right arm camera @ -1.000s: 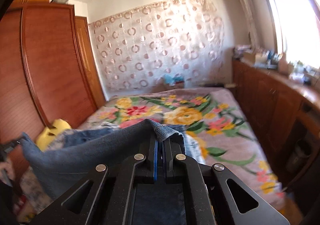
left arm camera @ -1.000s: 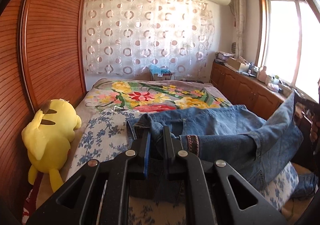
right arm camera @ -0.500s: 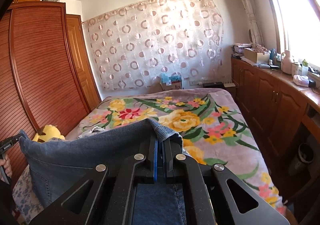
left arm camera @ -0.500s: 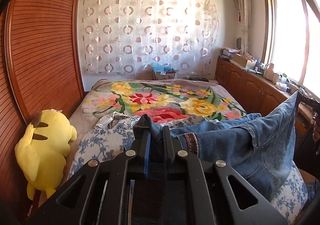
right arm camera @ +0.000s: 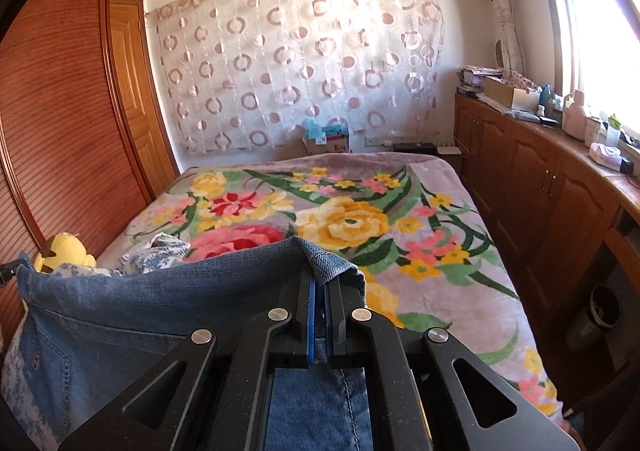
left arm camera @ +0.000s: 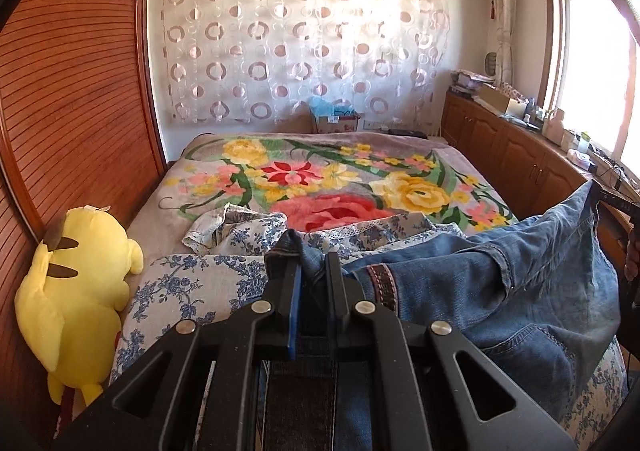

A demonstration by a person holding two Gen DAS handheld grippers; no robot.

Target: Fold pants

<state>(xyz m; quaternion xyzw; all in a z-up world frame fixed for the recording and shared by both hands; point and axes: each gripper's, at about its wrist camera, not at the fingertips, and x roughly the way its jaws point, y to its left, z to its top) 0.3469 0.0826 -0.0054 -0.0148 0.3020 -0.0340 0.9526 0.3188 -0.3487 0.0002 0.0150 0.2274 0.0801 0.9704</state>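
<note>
The blue denim pants point(left arm camera: 480, 291) hang stretched between my two grippers above the near end of the bed. My left gripper point(left arm camera: 311, 267) is shut on one corner of the pants, with bunched denim between its jaws. My right gripper point(right arm camera: 320, 285) is shut on the other corner, and the pants point(right arm camera: 160, 303) run from it to the left. The right gripper also shows at the far right edge of the left wrist view point(left arm camera: 614, 207). The left gripper shows at the far left edge of the right wrist view point(right arm camera: 8, 271).
The bed has a floral blanket point(left arm camera: 340, 179) and a blue-and-white floral cloth point(left arm camera: 200, 283) at its near end. A yellow plush toy point(left arm camera: 76, 291) lies beside the wooden wardrobe point(left arm camera: 72, 91). Wooden cabinets point(right arm camera: 560, 203) with clutter run along the right under the window.
Both grippers have risen and moved back from the bed, lifting the pants and pulling them taut between them. More of the floral blanket shows beyond the pants.
</note>
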